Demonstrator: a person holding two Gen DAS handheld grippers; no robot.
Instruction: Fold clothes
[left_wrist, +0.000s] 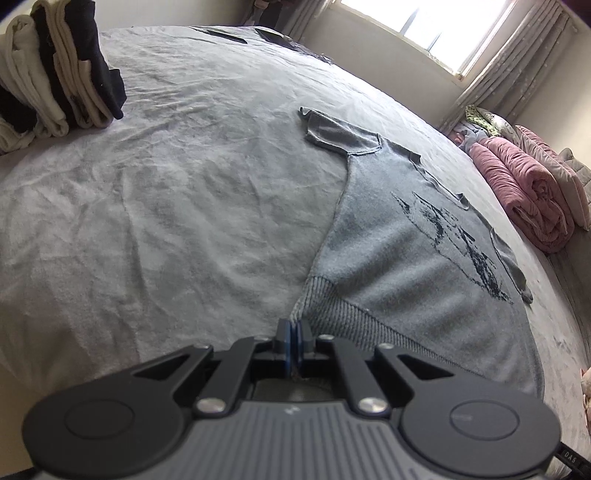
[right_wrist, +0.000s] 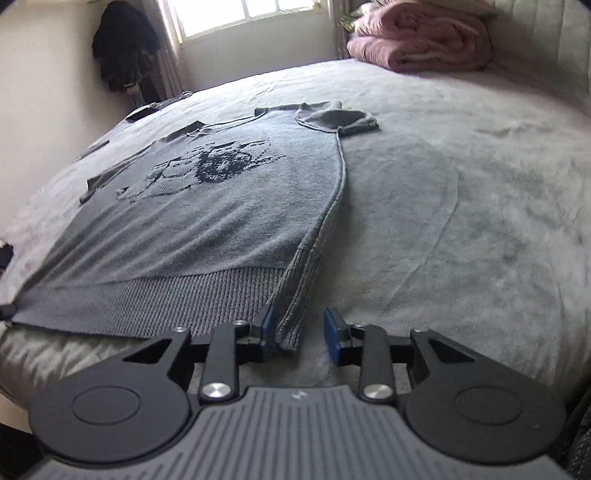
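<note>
While the left gripper (left_wrist: 294, 332) pinches the sweater (left_wrist: 399, 254) hem corner, the right gripper (right_wrist: 299, 330) gapes — straddling the other corner.

A grey sweater (right_wrist: 221, 206) with a dark knitted picture on its chest lies flat on the grey bedspread (right_wrist: 461, 206), filling the left and middle of the frame. At the bottom centre the right gripper (right_wrist: 300, 328) stands with its blue pads (right_wrist: 334, 332) apart, the ribbed hem corner between them. A rolled pink quilt (right_wrist: 417, 40) sits at the upper right, below a bright window (right_wrist: 251, 14) at the top.
</note>
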